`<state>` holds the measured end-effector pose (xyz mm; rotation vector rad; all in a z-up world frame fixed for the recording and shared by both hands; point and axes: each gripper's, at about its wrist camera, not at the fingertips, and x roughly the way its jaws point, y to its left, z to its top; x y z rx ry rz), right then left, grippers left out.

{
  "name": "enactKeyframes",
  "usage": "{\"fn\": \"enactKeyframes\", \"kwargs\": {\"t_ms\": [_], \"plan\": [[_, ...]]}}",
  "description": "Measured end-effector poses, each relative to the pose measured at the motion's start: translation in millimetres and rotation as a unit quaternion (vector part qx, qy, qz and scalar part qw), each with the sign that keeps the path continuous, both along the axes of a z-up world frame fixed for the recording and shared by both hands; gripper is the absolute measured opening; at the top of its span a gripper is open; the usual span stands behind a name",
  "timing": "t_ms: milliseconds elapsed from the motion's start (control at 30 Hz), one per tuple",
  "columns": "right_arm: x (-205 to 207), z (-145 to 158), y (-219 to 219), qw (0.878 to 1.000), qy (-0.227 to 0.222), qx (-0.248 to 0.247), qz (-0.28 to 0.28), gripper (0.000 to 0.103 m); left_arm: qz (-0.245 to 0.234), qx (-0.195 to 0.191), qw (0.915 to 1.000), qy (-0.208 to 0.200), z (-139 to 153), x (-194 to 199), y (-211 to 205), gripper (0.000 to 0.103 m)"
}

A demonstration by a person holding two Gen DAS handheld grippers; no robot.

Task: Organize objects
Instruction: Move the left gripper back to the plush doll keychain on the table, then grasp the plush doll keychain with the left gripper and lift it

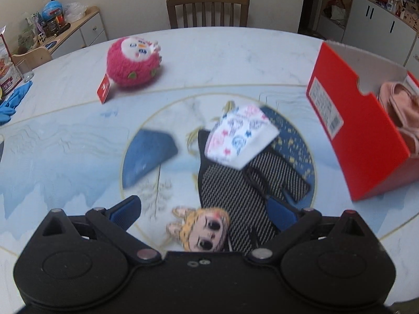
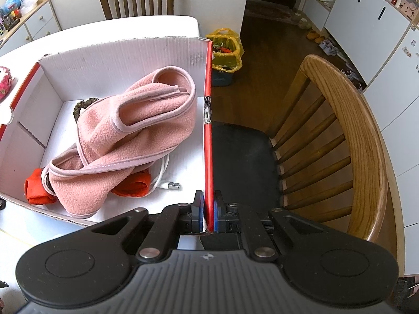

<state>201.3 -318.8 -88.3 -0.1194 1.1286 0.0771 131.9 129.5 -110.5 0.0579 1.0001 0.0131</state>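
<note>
Marble-patterned and pale, the desk (image 1: 209,60) carries, from left to right in the left wrist view: one blue cloth (image 1: 11,102) at the far left edge, one pink plush ball (image 1: 133,62) with a red tag, one blurred blue pad (image 1: 148,154), one doll-face toy (image 1: 200,229) close under the camera, one black mesh pouch (image 1: 235,191) with one white patterned packet (image 1: 241,137) lying on its far end, and one red cardboard box (image 1: 353,130) at the right. The left claw (image 1: 204,213) hangs over the doll-face toy with its two blue-padded fingers spread wide, gripping nothing.

In the right wrist view the box holds one pink fleece garment (image 2: 131,136), one orange cloth (image 2: 39,185) under it, and one white cable (image 2: 163,180) with a metal plug. The right claw (image 2: 208,209) is clamped on the box's red right-hand wall. Two wooden chairs stand by.
</note>
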Motion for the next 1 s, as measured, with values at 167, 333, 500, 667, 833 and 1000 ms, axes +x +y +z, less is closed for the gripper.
{"fn": "enactKeyframes", "kwargs": {"t_ms": [167, 333, 500, 667, 833, 1000], "plan": [[0.5, -1.2, 1.9, 1.0, 0.002, -0.004, 0.003, 0.007, 0.011, 0.006, 0.9999, 0.007, -14.5, -2.3, 2.4, 0.096], [0.6, -1.4, 2.3, 1.0, 0.002, -0.005, 0.005, 0.007, 0.025, 0.002, 0.9997, 0.005, -22.4, -3.6, 6.1, 0.086], [0.4, -1.8, 2.4, 1.0, 0.002, -0.004, 0.006, 0.007, 0.025, 0.011, 0.9996, 0.004, -24.5, -5.8, 3.8, 0.078], [0.6, -2.0, 2.6, 1.0, 0.002, -0.004, 0.007, 0.007, 0.032, 0.009, 0.9994, 0.001, -24.0, -7.4, 5.2, 0.058], [0.5, -2.3, 3.4, 1.0, 0.002, -0.004, 0.009, 0.007, 0.038, 0.002, 0.9993, 0.0, -19.4, -7.6, 6.3, 0.054], [-0.6, -2.5, 3.9, 1.0, -0.002, -0.005, 0.009, 0.007, 0.04, 0.008, 0.9992, -0.003, -5.6, -5.1, 3.4, 0.053]]}}
